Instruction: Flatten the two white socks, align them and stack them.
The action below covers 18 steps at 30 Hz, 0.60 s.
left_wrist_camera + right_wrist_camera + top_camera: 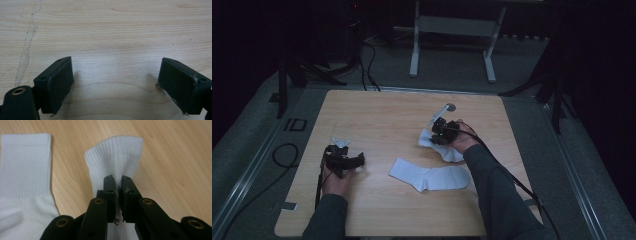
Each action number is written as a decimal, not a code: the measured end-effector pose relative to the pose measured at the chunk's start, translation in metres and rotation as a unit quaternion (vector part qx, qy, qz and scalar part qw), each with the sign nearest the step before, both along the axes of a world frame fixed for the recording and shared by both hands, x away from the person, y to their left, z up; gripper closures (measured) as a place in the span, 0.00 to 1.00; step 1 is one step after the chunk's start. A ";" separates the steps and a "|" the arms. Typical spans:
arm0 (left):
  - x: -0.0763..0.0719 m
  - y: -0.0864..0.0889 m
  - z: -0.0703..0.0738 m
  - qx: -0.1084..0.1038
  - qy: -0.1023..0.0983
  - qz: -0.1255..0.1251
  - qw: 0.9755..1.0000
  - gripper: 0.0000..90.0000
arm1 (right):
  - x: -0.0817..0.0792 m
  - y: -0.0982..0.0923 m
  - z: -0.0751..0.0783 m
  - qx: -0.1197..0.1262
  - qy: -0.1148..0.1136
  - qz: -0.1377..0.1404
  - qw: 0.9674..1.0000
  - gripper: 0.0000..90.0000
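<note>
Wooden tabletop (377, 115) on grey floor (257, 145), dark room, white socks (432, 177).

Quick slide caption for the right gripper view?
Right gripper pinches one white sock's ribbed cuff; second sock lies beside.

You work at a light wooden table (362, 115) with rounded corners, its grain pale and streaked. Grey carpet floor (532, 65) surrounds it. Beyond the far edge you face a white metal table frame (452, 40) on two legs. Black cables (367, 65) trail across the floor at far left. Dark stand legs (557, 95) flank both sides. Room dim, edges nearly black.
</note>
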<state>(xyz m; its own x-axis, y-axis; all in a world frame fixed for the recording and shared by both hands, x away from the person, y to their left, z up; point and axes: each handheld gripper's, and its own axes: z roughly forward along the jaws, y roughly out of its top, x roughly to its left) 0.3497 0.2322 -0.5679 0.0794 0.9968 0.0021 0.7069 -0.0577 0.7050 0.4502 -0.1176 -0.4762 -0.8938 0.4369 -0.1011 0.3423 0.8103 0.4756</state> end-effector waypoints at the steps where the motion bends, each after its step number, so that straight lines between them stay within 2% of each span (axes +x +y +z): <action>1: 0.000 0.000 0.000 0.000 0.000 0.000 1.000 0.14 | 0.000 -0.003 0.004 0.001 -0.002 0.000 1.000 0.93; 18: 0.000 0.000 0.000 -0.001 -0.001 0.001 1.000 0.14 | -0.020 -0.037 0.065 0.016 -0.040 -0.005 0.999 0.92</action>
<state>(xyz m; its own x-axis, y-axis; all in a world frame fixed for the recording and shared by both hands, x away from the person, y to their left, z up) 0.3498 0.2321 -0.5680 0.0779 0.9970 0.0012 0.7056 -0.0560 0.7064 0.4305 -0.1550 -0.4117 -0.8785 0.4506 -0.1587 0.3106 0.7910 0.5270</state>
